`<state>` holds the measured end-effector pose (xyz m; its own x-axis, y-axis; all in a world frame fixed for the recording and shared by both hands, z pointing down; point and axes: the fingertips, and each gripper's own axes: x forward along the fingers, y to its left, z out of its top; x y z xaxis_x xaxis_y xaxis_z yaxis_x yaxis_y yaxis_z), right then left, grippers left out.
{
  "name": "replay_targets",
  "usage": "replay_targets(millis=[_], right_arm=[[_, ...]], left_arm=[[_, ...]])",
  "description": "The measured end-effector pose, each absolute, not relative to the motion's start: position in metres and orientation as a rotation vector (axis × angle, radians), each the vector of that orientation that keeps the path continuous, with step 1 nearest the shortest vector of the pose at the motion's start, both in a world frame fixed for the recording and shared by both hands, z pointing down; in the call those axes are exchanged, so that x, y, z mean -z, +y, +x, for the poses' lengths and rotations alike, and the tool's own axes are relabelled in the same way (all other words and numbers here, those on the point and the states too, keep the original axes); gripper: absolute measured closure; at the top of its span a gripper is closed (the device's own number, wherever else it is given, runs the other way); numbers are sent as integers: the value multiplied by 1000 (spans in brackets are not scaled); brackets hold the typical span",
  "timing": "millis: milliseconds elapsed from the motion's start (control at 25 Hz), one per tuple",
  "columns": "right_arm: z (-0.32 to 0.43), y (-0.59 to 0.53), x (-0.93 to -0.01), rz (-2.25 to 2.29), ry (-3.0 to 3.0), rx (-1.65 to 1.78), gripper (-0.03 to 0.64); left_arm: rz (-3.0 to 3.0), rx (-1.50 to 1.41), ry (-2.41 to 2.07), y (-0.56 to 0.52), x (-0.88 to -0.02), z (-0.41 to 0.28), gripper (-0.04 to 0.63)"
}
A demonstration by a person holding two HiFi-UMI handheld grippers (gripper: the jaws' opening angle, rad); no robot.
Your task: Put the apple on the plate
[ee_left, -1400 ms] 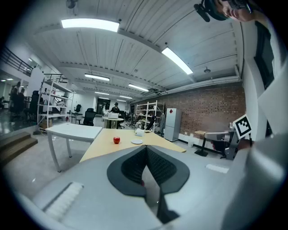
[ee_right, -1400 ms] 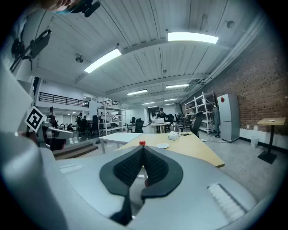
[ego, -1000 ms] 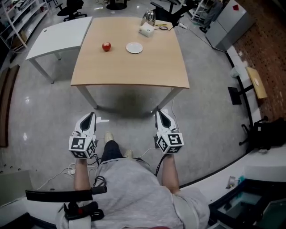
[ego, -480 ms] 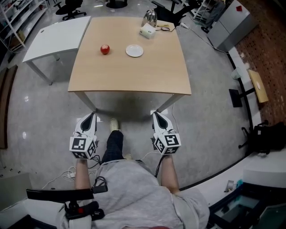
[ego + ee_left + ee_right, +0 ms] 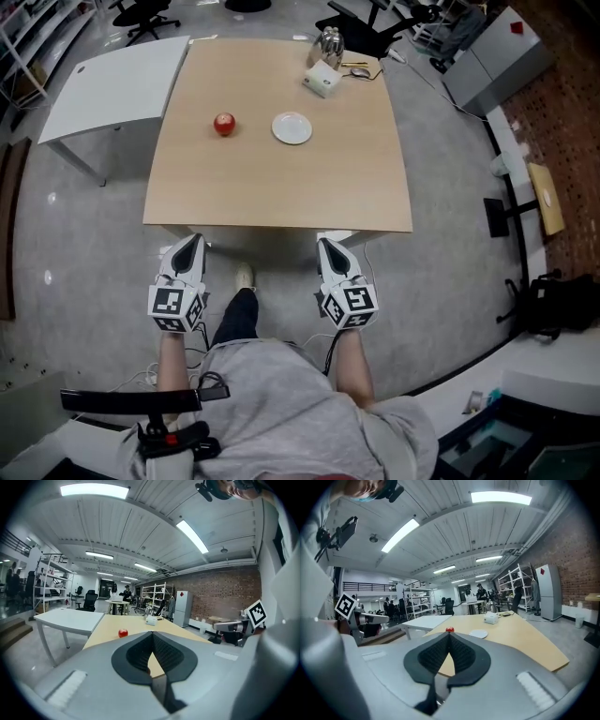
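Jaws on both our tools are pressed together with nothing between them, our left gripper [image 5: 191, 241] and right gripper [image 5: 327, 245] held side by side at the near edge of the wooden table [image 5: 281, 192]. Toward its far side the red apple [image 5: 224, 124] sits on the bare wood, near the small white plate [image 5: 292, 127] on its left and not touching it. Beyond the plate we see a white box [image 5: 322, 81], perhaps tissues, and a shiny metal vessel [image 5: 327, 41].
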<state>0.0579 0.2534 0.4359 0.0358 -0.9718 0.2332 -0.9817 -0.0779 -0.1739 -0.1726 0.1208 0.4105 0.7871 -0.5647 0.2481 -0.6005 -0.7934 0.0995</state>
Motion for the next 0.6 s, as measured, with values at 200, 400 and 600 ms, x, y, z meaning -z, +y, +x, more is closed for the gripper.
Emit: replay_targets(millis=[200, 400, 600], right_arm=[[60, 193, -439, 2191, -2120, -467, 609], [65, 138, -447, 2161, -2125, -495, 609], [65, 87, -453, 2110, -2144, -482, 609]], left_arm=[[2774, -338, -917, 66, -422, -164, 575], [2748, -343, -920, 15, -429, -155, 575], [2715, -350, -938, -30, -440, -152, 575]])
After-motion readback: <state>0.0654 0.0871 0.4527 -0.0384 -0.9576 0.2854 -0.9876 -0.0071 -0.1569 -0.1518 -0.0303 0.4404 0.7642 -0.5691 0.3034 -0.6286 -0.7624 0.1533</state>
